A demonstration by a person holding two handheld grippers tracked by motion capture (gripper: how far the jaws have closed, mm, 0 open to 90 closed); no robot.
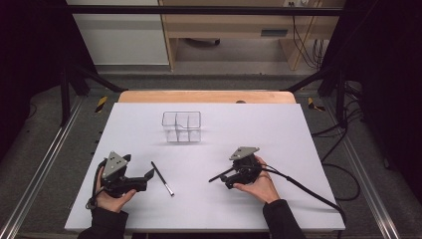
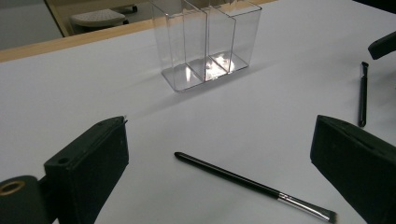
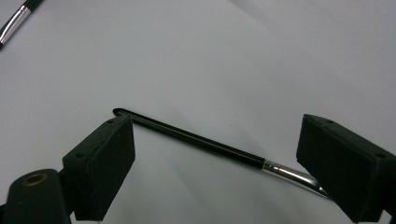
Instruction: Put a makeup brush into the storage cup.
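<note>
Currently both tongs released: right tongs (image 3: 215, 163) straddling a black brush (image 3: 196, 139) on the table (image 1: 278, 129), left tongs (image 2: 219, 163) idle.

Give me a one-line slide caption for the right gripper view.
Open right gripper straddles a black brush lying on the white table.

The table top (image 1: 278, 129) was a smooth, matt white sheet, with a strip of pale wood (image 1: 206, 96) along its far edge. The organiser (image 2: 205, 42) was clear, hard plastic, glossy, its base catching bright glints. Each brush had a slim, glossy black handle and a polished metal ferrule: one brush (image 2: 252, 185) lay by the left gripper (image 2: 219, 168), the other brush (image 3: 219, 150) between the right gripper (image 3: 215, 163) pads. The pads (image 3: 100, 163) looked like matt black rubbery blocks, faintly grainy.
</note>
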